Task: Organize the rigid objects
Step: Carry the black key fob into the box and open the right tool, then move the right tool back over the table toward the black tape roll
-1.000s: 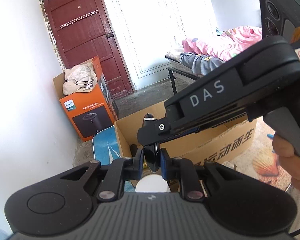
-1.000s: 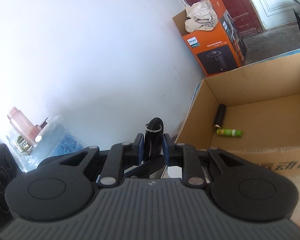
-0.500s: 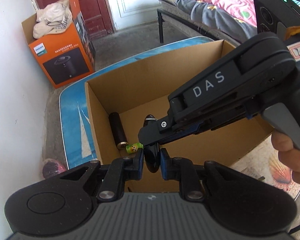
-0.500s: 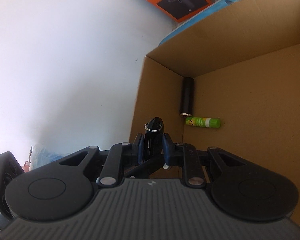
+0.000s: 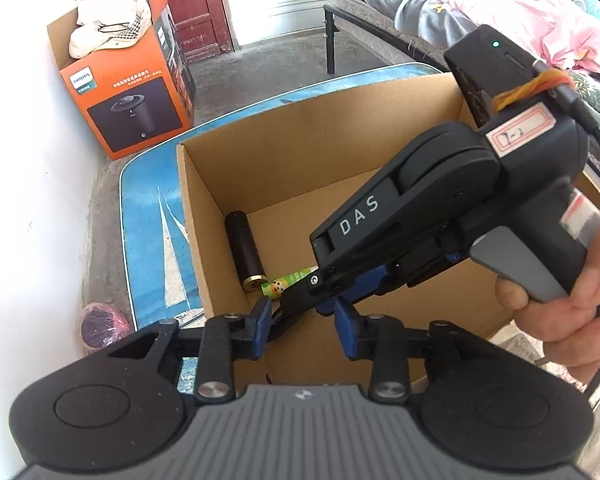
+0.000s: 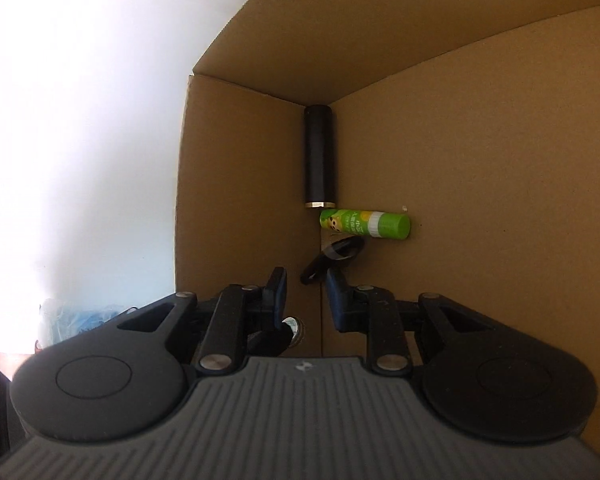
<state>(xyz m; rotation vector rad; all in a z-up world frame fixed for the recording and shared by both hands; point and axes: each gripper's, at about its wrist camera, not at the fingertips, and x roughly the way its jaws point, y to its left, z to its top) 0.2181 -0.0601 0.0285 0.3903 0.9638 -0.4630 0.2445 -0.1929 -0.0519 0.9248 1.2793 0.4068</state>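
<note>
Cardboard box [image 6: 480, 152] floor: black clip [image 6: 334, 258] lies loose at twelve o'clock of my right gripper [image 6: 306, 294], jaws just parted, like my left gripper's [image 5: 302, 326].

White wall [image 5: 28, 208], dark red door [image 5: 204, 4], grey concrete floor [image 5: 260, 64], bed [image 5: 420, 36] with pink bedding [image 5: 512, 12]

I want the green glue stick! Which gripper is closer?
Right. The right gripper is down inside the box, tips just short of the green glue stick; the left gripper hangs back over the box's near edge. Both jaws have just been opening, gripping nothing.
</note>
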